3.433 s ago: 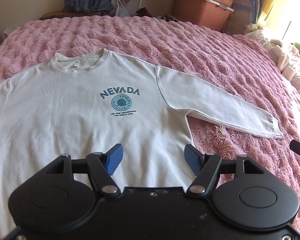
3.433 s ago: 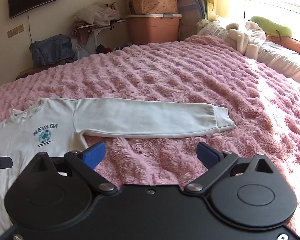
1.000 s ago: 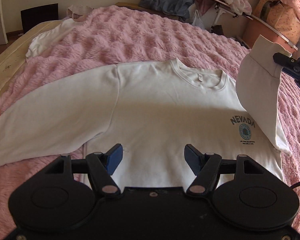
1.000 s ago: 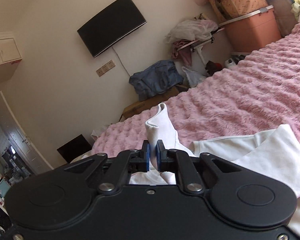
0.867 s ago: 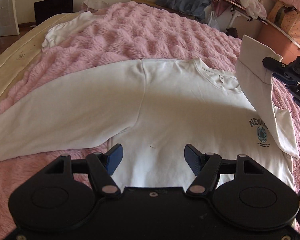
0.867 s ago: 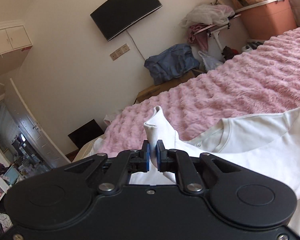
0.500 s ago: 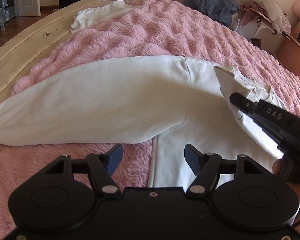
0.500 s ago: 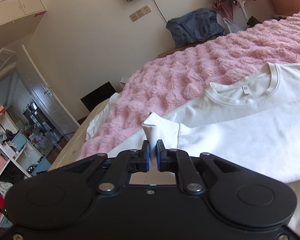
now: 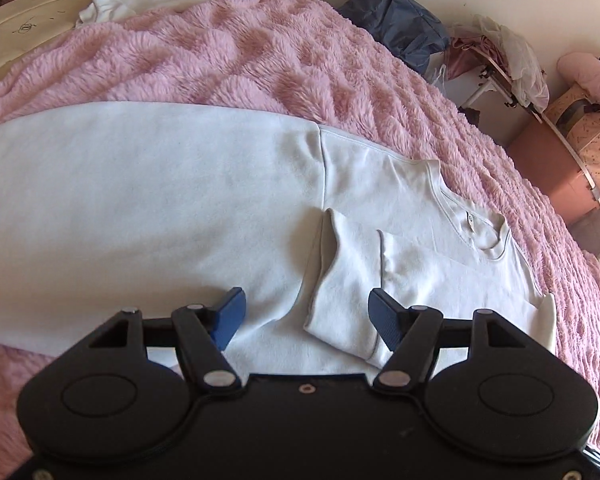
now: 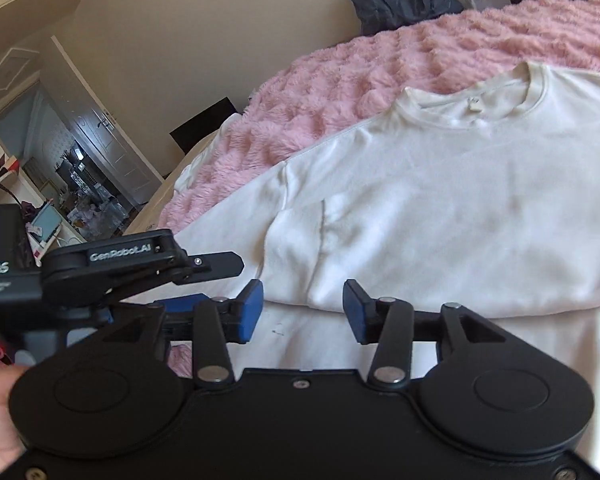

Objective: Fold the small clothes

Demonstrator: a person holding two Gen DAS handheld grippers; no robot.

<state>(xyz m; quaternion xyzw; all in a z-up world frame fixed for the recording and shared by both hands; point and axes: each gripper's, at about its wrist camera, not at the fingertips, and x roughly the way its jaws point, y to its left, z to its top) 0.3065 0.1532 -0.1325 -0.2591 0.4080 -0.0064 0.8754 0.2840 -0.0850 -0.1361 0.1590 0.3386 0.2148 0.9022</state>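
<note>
Pink blanket (image 9: 260,60) bare beyond sweatshirt (image 9: 180,200); cuff (image 9: 340,280) seemingly flat.

We see a white long-sleeved sweatshirt (image 9: 188,208) lying flat, front up, on the pink fluffy blanket (image 9: 260,60). One sleeve (image 9: 348,280) is folded across its chest, cuff near the opposite shoulder seam; the other sleeve (image 9: 100,200) stretches straight out.

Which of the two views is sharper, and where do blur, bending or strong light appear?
Left wrist view: sharper, sweatshirt evenly lit, fisheye bulges the pink blanket. Right wrist view: softer, blurred toward the edges, sweatshirt brightly lit, doorway leaning from distortion.
</note>
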